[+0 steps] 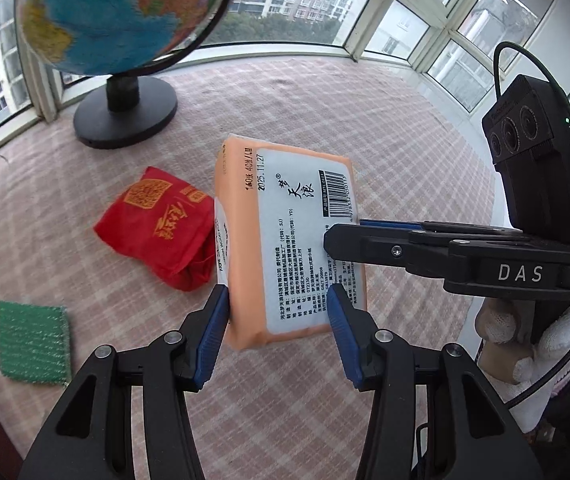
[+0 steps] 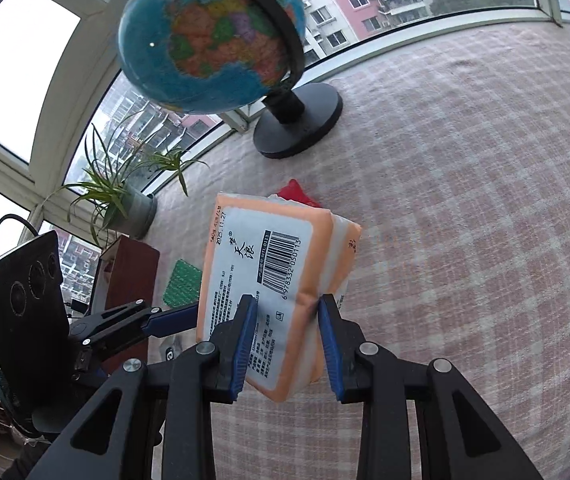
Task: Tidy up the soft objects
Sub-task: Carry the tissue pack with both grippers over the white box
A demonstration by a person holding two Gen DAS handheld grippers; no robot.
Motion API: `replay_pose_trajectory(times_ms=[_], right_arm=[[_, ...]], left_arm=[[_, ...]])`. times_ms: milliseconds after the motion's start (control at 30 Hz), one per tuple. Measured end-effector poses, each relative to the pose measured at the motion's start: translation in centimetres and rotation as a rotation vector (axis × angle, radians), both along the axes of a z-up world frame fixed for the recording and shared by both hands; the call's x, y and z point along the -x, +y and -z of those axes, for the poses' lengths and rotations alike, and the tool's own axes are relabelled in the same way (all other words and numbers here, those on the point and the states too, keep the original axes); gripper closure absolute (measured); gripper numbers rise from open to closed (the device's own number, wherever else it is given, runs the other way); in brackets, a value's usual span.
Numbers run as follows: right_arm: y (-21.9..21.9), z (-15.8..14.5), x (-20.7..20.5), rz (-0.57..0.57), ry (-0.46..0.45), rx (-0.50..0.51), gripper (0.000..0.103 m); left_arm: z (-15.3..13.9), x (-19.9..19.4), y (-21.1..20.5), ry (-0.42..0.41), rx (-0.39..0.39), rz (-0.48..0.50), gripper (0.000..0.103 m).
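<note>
An orange tissue pack (image 1: pixel 285 240) with a white barcode label is held above the checked cloth. My left gripper (image 1: pixel 281 320) is shut on its near end, pads on both sides. My right gripper (image 2: pixel 285 336) is shut on the same pack (image 2: pixel 269 280) from the other side; its fingers (image 1: pixel 365 240) also show in the left wrist view, across the label. A red soft pack (image 1: pixel 157 224) with gold characters lies on the cloth behind the tissue pack; only its tip (image 2: pixel 297 194) shows in the right view. A green scouring pad (image 1: pixel 33 344) lies at the left.
A globe on a black stand (image 1: pixel 125 116) stands at the back by the windows. A potted plant (image 2: pixel 133 208) and a dark red box (image 2: pixel 129 272) stand at the table's left end. The pink checked cloth (image 2: pixel 465 200) covers the table.
</note>
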State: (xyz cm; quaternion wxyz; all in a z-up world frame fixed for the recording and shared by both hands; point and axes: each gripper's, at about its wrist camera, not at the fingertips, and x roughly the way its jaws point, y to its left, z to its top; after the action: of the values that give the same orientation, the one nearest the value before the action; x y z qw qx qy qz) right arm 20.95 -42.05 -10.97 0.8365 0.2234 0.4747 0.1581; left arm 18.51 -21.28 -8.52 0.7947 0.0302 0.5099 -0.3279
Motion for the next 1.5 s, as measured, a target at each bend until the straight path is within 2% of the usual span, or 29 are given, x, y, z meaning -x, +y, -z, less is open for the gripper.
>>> replay_pose_trajectory(times_ms=[233, 1067, 1267, 1500], right_arm=[[5.7, -2.0, 0.5, -0.072, -0.038, 0.016, 0.074], [27.7, -6.0, 1.7, -0.36, -0.139, 0.046, 0.074], [33.9, -6.8, 1.6, -0.433, -0.163, 0.061, 0.074], [40.4, -6.2, 0.9, -0.5, -0.157, 0.085, 0.074]], left_arm=[[-1.6, 1.4, 5.9, -0.031, 0.021, -0.074, 0.055], [-5.9, 7.0, 26.1, -0.12, 0.058, -0.368, 0.055], [-6.2, 7.7, 31.3, -0.13, 0.058, -0.443, 0.055], [-5.4, 7.4, 36.9, -0.105, 0.054, -0.518, 0.055]])
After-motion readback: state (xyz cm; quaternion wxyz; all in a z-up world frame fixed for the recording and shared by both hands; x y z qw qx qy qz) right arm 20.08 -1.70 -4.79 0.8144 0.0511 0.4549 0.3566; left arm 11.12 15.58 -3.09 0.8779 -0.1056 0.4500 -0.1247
